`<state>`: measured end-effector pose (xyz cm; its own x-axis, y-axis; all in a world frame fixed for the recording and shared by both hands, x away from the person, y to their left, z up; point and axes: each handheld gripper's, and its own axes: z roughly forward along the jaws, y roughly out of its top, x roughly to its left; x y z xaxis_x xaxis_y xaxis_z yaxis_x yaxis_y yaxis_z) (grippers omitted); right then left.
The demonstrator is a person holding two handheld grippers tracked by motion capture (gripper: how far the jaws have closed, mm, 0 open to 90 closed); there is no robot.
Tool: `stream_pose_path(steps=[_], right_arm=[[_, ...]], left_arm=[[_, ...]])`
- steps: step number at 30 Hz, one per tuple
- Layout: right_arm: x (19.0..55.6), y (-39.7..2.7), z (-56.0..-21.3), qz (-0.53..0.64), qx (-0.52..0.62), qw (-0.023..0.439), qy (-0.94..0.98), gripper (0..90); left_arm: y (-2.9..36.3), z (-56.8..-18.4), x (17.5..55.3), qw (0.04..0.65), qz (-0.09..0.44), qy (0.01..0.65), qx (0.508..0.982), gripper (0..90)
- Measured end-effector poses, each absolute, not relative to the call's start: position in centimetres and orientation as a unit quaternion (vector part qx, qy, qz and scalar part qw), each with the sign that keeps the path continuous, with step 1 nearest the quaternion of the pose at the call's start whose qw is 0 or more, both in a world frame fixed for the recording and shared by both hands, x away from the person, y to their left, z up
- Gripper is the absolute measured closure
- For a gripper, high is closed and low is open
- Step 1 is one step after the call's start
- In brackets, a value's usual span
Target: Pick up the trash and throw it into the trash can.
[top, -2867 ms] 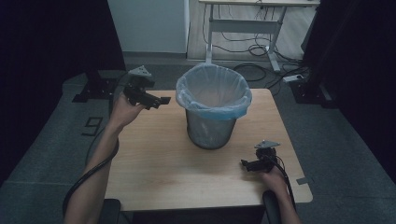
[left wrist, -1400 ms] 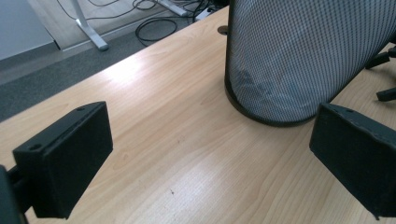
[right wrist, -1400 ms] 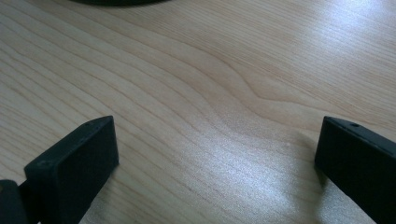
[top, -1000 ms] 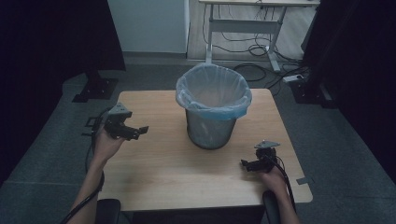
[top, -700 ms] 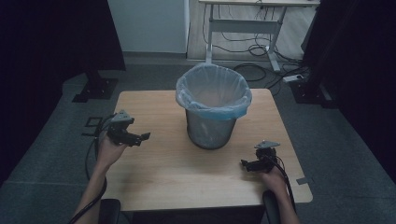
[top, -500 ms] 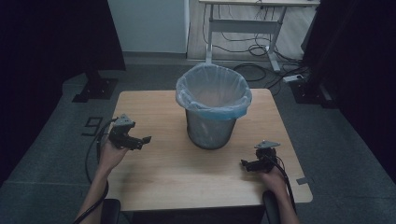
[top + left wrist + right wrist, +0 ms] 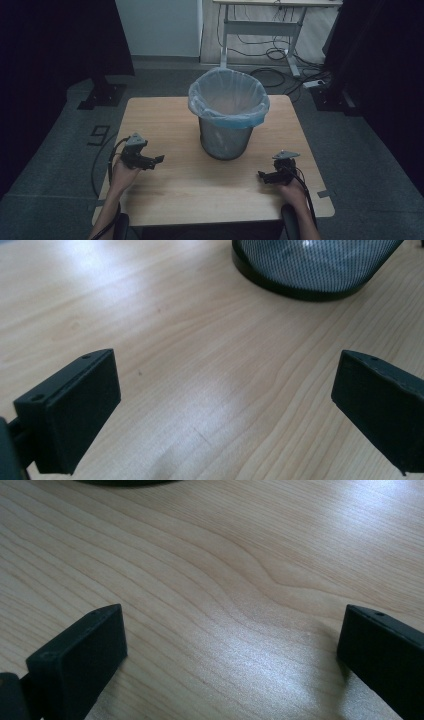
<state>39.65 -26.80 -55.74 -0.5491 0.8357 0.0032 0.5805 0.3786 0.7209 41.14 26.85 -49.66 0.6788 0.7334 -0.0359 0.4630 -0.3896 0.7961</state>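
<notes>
My left tongs (image 7: 159, 159) and right tongs (image 7: 262, 175) gape empty over the desk (image 7: 165, 120); the lined mesh wastebasket (image 7: 227, 120) is probably light, best gripped at its rim.

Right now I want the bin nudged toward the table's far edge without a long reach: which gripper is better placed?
Probably left. The left gripper looks nearer the mesh bin, whose base shows in its view; both grippers are open and empty, the right gripper farther back.
</notes>
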Motion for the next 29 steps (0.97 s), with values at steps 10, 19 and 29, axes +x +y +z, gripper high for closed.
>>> stream_pose_path(steps=[10, 19, 29], right_arm=[[39.7, -26.8, -55.7, 0.346, 0.437, 0.185, 0.809, 0.0], [39.6, -26.8, -55.7, 0.346, 0.437, 0.185, 0.809, 0.0], [39.6, -26.8, -55.8, 0.346, 0.437, 0.185, 0.810, 0.0]], left_arm=[[26.3, -52.1, 40.7, 0.387, 0.161, 0.369, 0.830, 0.0], [25.7, -54.0, 40.5, 0.348, 0.154, 0.374, 0.846, 0.0], [25.4, -54.8, 40.6, 0.323, 0.142, 0.380, 0.855, 0.0]])
